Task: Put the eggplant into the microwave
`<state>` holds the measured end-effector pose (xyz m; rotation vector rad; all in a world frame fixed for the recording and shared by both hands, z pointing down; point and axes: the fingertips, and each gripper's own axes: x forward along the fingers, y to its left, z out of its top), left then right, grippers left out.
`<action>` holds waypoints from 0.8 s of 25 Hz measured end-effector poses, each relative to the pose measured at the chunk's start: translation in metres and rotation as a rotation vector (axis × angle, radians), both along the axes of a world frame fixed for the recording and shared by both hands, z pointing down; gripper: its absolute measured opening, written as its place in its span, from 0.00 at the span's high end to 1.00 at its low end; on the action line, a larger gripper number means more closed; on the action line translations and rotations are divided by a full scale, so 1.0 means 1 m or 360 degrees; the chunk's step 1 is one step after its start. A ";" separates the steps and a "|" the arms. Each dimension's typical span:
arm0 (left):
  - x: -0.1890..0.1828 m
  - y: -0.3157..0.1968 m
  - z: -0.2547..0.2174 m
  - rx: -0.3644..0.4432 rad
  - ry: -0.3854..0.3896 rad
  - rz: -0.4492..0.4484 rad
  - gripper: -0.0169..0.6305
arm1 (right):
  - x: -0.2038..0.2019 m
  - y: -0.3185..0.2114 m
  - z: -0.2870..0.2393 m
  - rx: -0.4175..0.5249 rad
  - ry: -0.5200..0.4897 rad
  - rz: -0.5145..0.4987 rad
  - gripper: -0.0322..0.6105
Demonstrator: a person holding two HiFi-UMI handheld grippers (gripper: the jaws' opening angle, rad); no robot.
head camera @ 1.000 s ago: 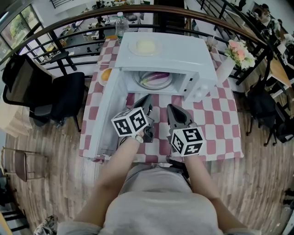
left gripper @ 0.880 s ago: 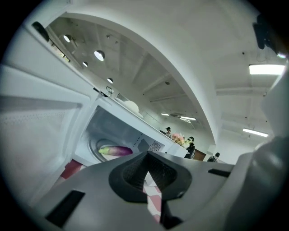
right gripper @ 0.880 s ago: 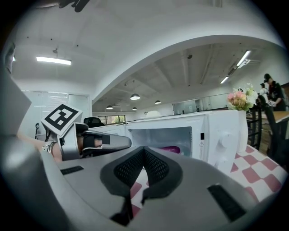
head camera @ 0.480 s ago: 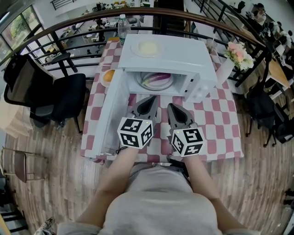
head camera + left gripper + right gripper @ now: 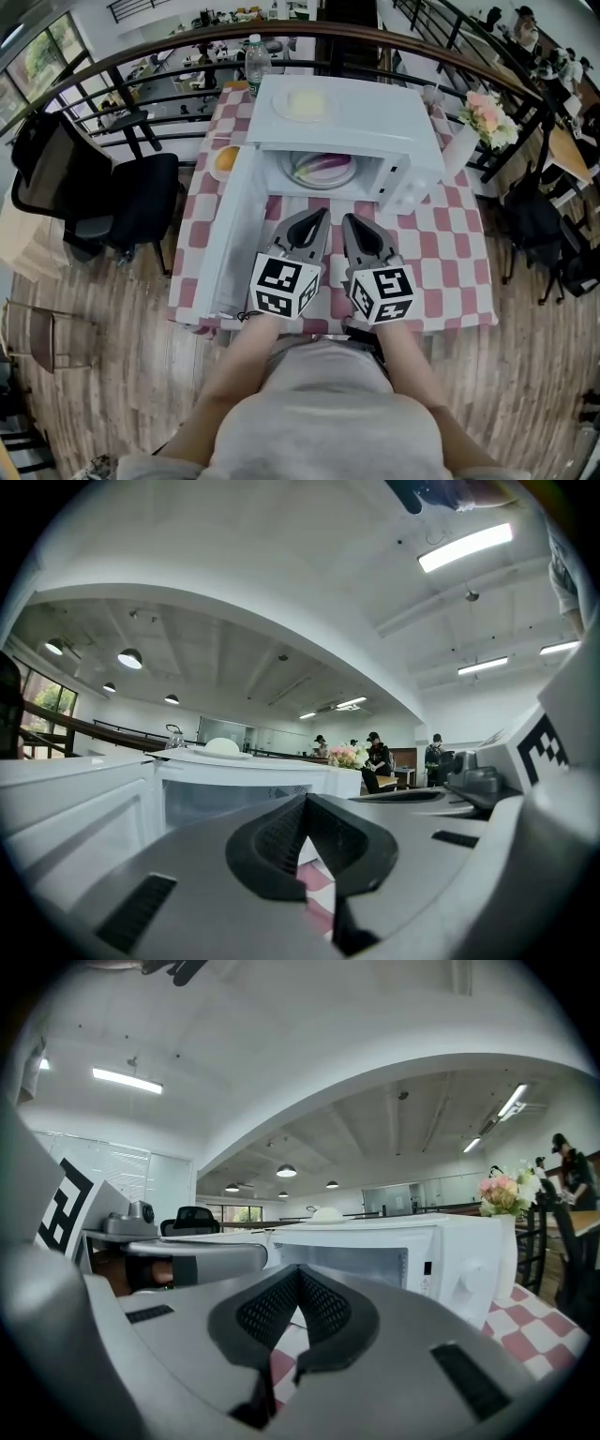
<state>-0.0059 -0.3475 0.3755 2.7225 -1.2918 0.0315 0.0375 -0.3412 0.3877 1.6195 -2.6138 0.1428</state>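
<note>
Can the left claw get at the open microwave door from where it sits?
Probably yes. The door stands swung wide just left of the left claw, with nothing showing between them. The claw is shut and empty, so it looks free to push the door.

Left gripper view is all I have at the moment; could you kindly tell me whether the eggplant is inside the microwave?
Observer: Yes, the eggplant lies on a plate inside the open microwave.
Operator: Thank you. Is the right gripper holding anything?
Observer: No, the right gripper is shut, its fingers together with nothing between them.
Operator: And is anything hidden past the door on my left?
Observer: An orange fruit sits on the table, on the far side of the open door.
</note>
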 end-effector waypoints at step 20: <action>0.003 0.012 0.000 0.0049 -0.0019 0.0054 0.97 | -0.007 0.013 -0.006 0.0078 0.0067 -0.0026 0.92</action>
